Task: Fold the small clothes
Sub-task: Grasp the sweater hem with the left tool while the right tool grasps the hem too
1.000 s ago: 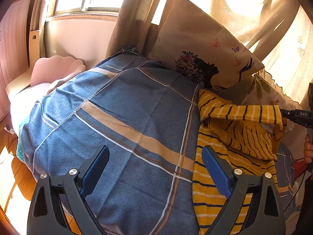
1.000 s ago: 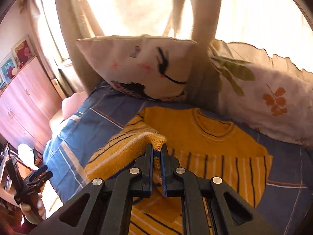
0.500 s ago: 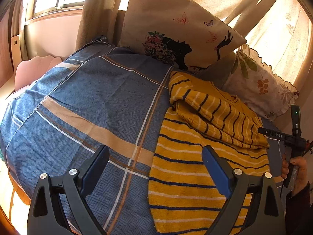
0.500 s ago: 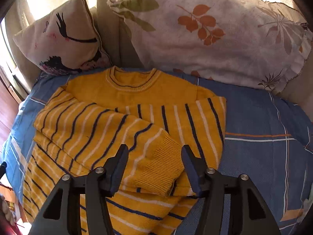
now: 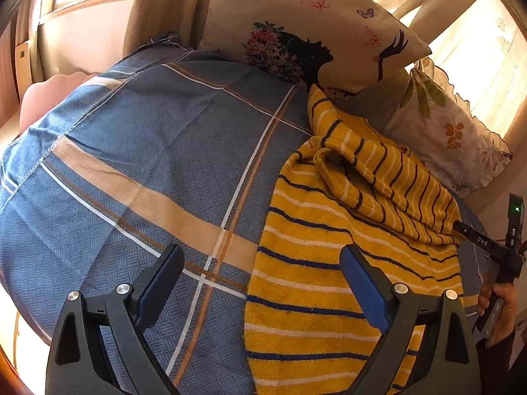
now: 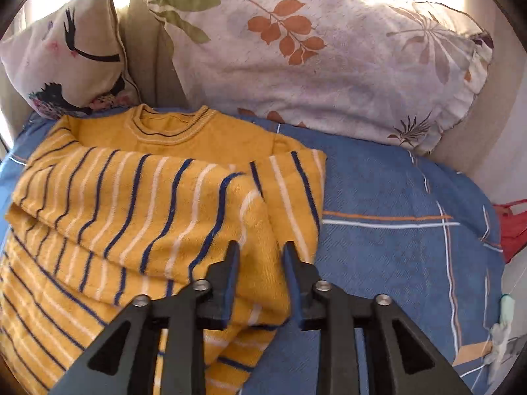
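A small yellow sweater (image 5: 332,263) with navy and white stripes lies on the blue checked bedspread (image 5: 148,164). One sleeve (image 6: 138,204) is folded across its chest, below the round collar (image 6: 171,125). My left gripper (image 5: 260,270) is open and empty, low over the sweater's left hem edge. My right gripper (image 6: 260,253) is partly open, its jaws on either side of the folded sleeve's end near the sweater's right edge, not closed on it. It also shows in the left wrist view (image 5: 481,240) at the sweater's far side.
A beige pillow with a black figure print (image 5: 313,33) and a white leaf-print pillow (image 6: 329,52) stand against the curtain behind the sweater. A pink seat (image 5: 46,95) is at the far left. A red item (image 6: 513,227) lies at the bed's right edge.
My right gripper opened and let go of the sleeve, which now lies folded across the chest, then narrowed and moved lower over the sleeve end. My left gripper swung right toward the sweater.
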Available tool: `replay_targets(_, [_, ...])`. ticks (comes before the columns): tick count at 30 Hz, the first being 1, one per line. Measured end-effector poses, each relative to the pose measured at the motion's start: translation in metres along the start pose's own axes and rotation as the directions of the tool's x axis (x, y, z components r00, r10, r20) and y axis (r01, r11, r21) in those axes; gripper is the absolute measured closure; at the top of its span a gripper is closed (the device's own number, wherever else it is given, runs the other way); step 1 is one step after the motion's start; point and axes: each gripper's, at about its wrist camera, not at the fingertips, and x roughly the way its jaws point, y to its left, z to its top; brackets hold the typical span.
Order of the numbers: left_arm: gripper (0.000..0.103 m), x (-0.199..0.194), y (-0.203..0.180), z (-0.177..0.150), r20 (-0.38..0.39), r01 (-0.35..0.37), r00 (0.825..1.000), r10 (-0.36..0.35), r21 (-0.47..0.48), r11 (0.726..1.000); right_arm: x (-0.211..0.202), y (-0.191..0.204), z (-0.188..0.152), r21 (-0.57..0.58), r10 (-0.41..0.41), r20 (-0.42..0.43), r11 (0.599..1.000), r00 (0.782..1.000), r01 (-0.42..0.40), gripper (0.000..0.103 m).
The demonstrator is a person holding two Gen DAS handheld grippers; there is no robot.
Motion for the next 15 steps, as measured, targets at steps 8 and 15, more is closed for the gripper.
replay_targets(8, [0.008, 0.010, 0.010, -0.021, -0.069, 0.119, 0.990, -0.122, -0.050, 0.992, -0.027, -0.004, -0.093, 0.213, 0.369, -0.094, 0.915, 0.925, -0.343, 0.045])
replay_targets(15, [0.009, -0.003, -0.003, -0.053, -0.077, 0.280, 0.956, -0.282, -0.031, 0.959, -0.048, 0.007, -0.151, 0.345, 0.647, 0.006, 0.714, 0.762, -0.609, 0.044])
